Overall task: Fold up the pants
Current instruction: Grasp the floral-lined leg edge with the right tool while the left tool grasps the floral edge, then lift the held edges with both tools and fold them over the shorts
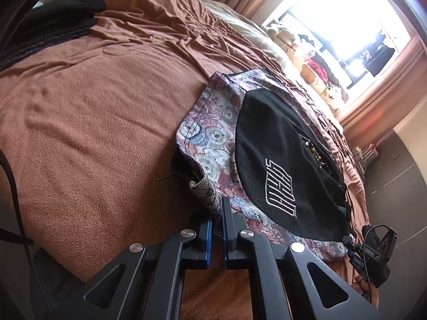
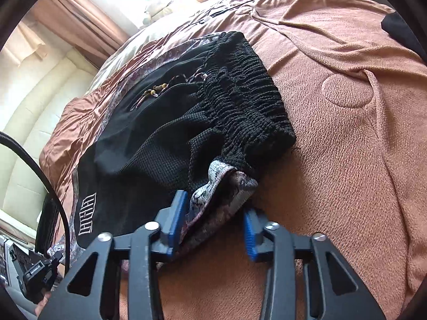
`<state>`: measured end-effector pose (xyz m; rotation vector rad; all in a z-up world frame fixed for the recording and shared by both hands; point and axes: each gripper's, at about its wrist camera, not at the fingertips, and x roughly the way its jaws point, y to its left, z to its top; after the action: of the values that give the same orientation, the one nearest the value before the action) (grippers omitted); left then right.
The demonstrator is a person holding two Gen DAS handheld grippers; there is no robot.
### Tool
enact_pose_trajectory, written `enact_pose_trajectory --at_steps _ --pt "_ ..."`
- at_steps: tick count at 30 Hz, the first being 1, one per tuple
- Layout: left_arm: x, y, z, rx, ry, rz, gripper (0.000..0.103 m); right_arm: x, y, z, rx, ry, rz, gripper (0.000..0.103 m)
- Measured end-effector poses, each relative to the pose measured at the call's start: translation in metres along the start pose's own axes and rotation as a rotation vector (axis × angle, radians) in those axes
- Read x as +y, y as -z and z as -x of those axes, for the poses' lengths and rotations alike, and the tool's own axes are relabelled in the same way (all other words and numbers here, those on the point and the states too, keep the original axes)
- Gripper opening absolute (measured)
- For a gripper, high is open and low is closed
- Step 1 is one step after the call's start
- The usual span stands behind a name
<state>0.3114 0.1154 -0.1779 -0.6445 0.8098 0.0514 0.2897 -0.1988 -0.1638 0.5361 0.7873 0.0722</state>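
The pants [image 1: 213, 144] lie folded on the bed [image 1: 93, 120], at twelve o'clock from both claws; left claw [image 1: 217, 213] pinches a soft hem corner; right claw [image 2: 213, 221] gapes around limp, light cloth; thick waistband [image 2: 253, 93] grips best.

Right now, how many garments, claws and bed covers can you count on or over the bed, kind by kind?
Patterned pants with black panels: 1
Black folded clothing at the far end, too dark to separate: 1 pile
Brown blanket: 1
Claws: 2, left claw, right claw
Total: 5
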Motion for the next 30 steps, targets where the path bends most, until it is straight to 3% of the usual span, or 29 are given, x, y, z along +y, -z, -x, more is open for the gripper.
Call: enact_pose_trajectory --at_steps 1,7,30 --pt "-0.003 -0.003 0.002 -0.007 0.003 -0.009 0.006 -0.002 -0.002 -0.002 0.01 -0.03 -0.012 0.011" --pt "-0.021 -0.025 0.014 -0.061 0.039 -0.03 0.005 -0.005 -0.005 0.008 -0.037 -0.07 -0.012 0.007" --pt "-0.112 -0.153 0.014 -0.172 0.098 -0.155 0.005 0.022 -0.063 0.038 -0.163 -0.16 -0.005 0.007"
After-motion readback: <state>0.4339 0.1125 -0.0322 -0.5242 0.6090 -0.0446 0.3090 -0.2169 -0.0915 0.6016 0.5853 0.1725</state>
